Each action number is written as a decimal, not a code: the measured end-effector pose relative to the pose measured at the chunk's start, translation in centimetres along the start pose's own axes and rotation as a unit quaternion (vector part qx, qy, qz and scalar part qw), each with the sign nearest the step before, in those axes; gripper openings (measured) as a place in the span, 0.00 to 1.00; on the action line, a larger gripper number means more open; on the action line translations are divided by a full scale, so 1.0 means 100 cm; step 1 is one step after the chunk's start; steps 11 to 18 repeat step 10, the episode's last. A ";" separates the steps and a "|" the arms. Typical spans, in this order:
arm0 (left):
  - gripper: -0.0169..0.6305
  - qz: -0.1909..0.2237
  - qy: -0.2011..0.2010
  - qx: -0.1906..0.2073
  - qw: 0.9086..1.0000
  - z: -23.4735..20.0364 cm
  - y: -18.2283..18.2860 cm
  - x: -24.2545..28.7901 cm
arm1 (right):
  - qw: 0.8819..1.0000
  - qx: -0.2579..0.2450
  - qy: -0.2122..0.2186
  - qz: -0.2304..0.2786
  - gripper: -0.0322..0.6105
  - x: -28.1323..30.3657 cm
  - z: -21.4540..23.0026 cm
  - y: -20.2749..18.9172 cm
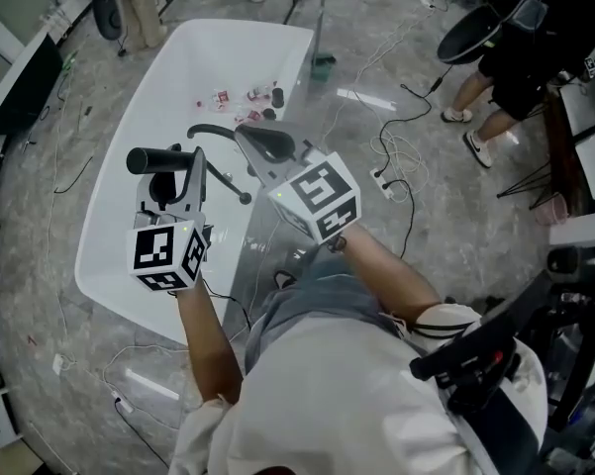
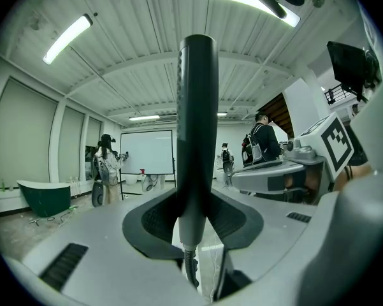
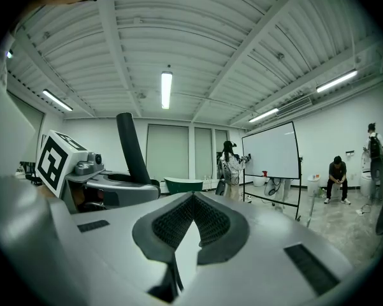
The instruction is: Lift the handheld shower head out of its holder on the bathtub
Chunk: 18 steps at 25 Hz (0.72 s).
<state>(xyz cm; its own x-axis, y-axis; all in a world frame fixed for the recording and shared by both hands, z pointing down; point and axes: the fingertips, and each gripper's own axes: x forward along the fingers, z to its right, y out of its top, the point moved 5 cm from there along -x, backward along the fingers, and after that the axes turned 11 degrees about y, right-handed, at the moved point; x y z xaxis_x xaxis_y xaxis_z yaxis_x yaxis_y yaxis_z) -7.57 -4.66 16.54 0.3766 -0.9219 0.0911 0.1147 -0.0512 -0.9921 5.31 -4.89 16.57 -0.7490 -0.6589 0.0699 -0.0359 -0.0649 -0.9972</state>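
A black handheld shower head [image 1: 158, 159] is held above the white bathtub [image 1: 114, 211], its handle crosswise in my left gripper [image 1: 176, 174]. In the left gripper view the handle [image 2: 197, 126] stands upright between the jaws, which are shut on it, and its hose [image 2: 190, 269] hangs below. My right gripper [image 1: 247, 139] hovers just to the right over the tub, shut with nothing in it. Its pads meet in the right gripper view [image 3: 192, 199], where the shower head [image 3: 131, 146] shows at the left. The holder is hidden.
A curved black spout [image 1: 210, 130] rises from the tub's near side. Small red and white items [image 1: 243, 95] lie inside the tub, and a green cup [image 1: 323, 65] stands by its far rim. Cables and a power strip [image 1: 381, 180] lie on the floor at right. A person [image 1: 515, 57] stands far right.
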 end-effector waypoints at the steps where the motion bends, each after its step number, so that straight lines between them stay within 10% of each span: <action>1: 0.25 0.000 0.002 0.000 1.000 -0.002 0.000 -0.002 | 1.000 -0.001 0.001 0.000 0.07 0.001 -0.001 0.001; 18: 0.25 -0.004 0.012 -0.010 1.000 -0.007 -0.010 -0.006 | 1.000 -0.008 -0.011 -0.004 0.07 -0.002 0.000 -0.007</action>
